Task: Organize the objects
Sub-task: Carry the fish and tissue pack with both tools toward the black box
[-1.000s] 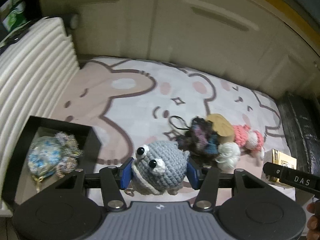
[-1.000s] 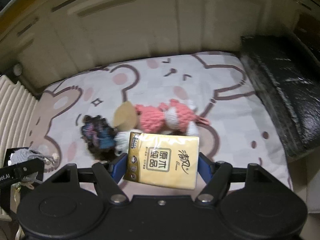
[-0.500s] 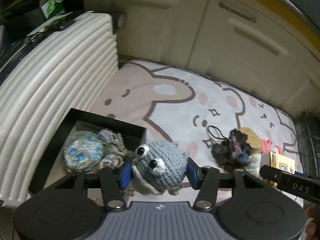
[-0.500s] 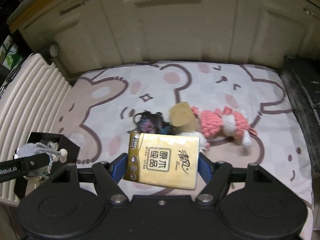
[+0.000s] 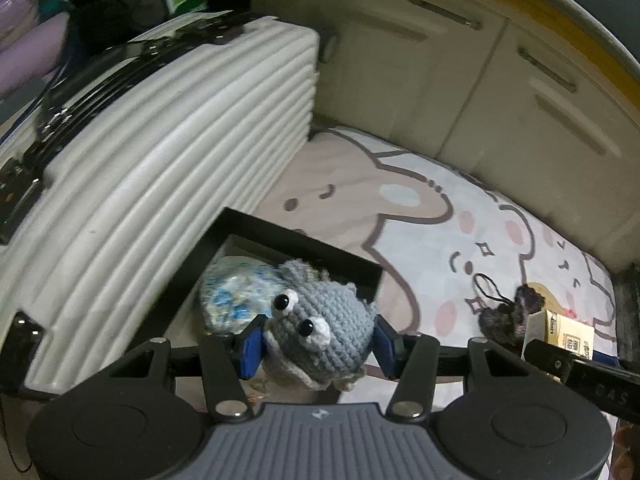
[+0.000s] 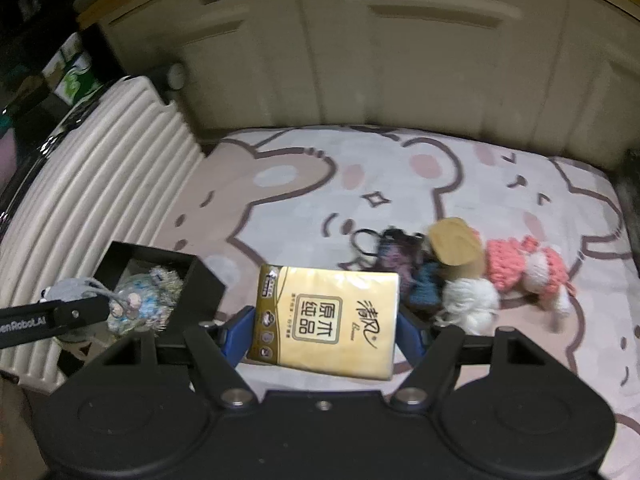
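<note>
Black box (image 5: 224, 236) sits at nine o'clock against the ribbed white suitcase (image 5: 168, 152), a blue-flecked pouch (image 5: 236, 292) inside. Left gripper (image 5: 316, 340) is clamped on the grey crochet toy (image 5: 320, 336), above the box's near edge. Right gripper (image 6: 324, 328) is clamped on the gold tissue pack (image 6: 326, 318). Loose yarn toys (image 6: 524, 268) lie at two o'clock on the bear-print mat (image 6: 400, 184).

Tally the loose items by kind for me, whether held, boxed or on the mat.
Crochet toys: 2, the grey toy and the pink toy.
Tissue packs: 1, the tissue pack.
Pouches: 2, the blue pouch and the dark pouch.
Yarn balls: 1, the white ball.
Tan items: 1, the tan item.
Total: 7
</note>
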